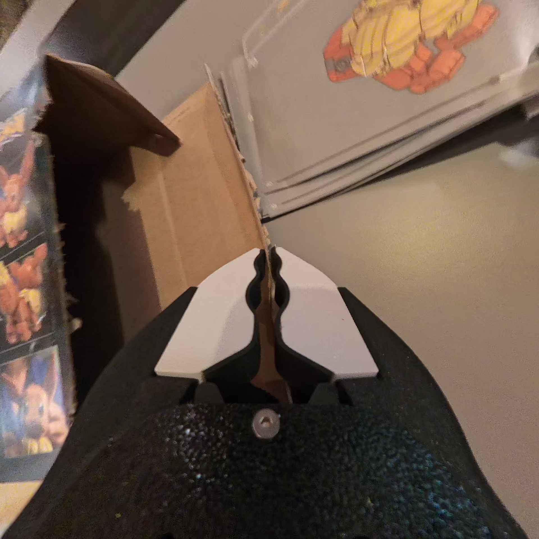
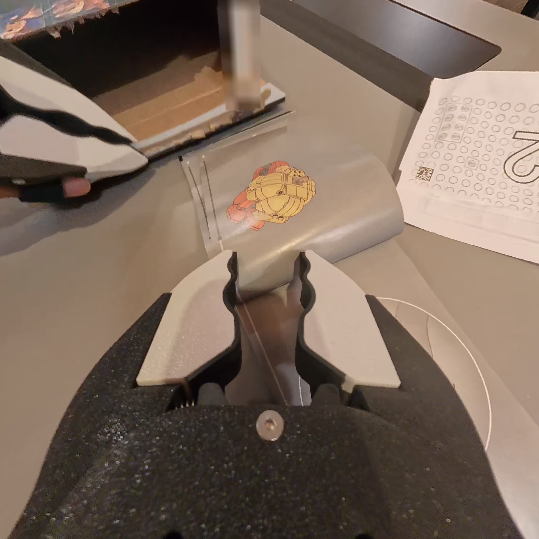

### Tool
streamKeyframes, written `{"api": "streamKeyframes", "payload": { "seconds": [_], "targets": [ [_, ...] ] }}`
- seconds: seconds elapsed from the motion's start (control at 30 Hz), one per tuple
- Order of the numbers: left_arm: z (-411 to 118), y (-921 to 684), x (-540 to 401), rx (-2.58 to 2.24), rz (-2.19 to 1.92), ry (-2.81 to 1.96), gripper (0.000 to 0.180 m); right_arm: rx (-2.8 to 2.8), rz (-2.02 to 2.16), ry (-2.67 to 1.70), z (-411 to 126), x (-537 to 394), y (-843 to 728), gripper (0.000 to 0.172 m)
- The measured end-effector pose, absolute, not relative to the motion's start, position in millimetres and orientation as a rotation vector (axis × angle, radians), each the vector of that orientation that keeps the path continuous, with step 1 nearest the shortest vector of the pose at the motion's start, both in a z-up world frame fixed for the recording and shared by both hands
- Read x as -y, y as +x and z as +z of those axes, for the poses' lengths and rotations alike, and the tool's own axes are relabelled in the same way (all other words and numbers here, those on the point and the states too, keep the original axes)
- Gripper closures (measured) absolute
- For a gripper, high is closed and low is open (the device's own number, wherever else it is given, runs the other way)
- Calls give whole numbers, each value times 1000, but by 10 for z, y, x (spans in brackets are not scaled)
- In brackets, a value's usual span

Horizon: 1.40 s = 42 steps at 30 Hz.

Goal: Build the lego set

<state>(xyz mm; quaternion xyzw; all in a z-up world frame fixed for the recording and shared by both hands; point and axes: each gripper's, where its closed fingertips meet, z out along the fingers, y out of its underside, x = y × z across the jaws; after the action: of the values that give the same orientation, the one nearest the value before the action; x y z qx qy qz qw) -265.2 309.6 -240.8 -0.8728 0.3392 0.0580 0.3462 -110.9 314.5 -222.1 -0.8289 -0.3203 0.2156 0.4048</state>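
Observation:
My left gripper (image 1: 268,250) is shut on the thin edge of a brown cardboard flap (image 1: 204,180) of an open box; the flap runs back between the pads. The box's outer side (image 1: 23,262) bears colourful pictures. In the right wrist view the same gripper (image 2: 137,145) sits at the box (image 2: 163,102), with a gloved hand (image 2: 73,186) under it. My right gripper (image 2: 267,256) is shut on a curled clear plastic sheet (image 2: 335,227) printed with a yellow and orange figure (image 2: 277,198). The sheet bows between both pads and also shows in the left wrist view (image 1: 393,58).
A white paper bag printed with circles (image 2: 466,163) lies at the right on the grey table (image 2: 87,291). A dark flat slab (image 2: 379,38) lies at the back. A blurred grey upright (image 2: 240,58) stands at the box. A thin white ring (image 2: 478,350) lies at the right. My hands' fingertips stand some 15 cm from each other.

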Motion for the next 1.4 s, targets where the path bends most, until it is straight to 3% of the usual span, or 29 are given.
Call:
{"api": "streamKeyframes", "payload": {
  "seconds": [0.5,0.8,1.17,1.4],
  "targets": [
    [-2366,-2414,-3013,-904,70,-2252,176,922,513,-2116,-2241,-3125,-1156,129],
    [-2352,-2233,-2991,-935,-20,-2198,157,912,509,-2097,-2196,-3098,-1148,125],
    [-1484,-1874,-2997,-913,-93,-1603,144,845,488,-1953,-1839,-2819,-1136,112],
    [-1224,-1485,-2673,-890,-376,-1403,155,888,568,-1837,-1419,-2415,-1138,105]
  ]
}}
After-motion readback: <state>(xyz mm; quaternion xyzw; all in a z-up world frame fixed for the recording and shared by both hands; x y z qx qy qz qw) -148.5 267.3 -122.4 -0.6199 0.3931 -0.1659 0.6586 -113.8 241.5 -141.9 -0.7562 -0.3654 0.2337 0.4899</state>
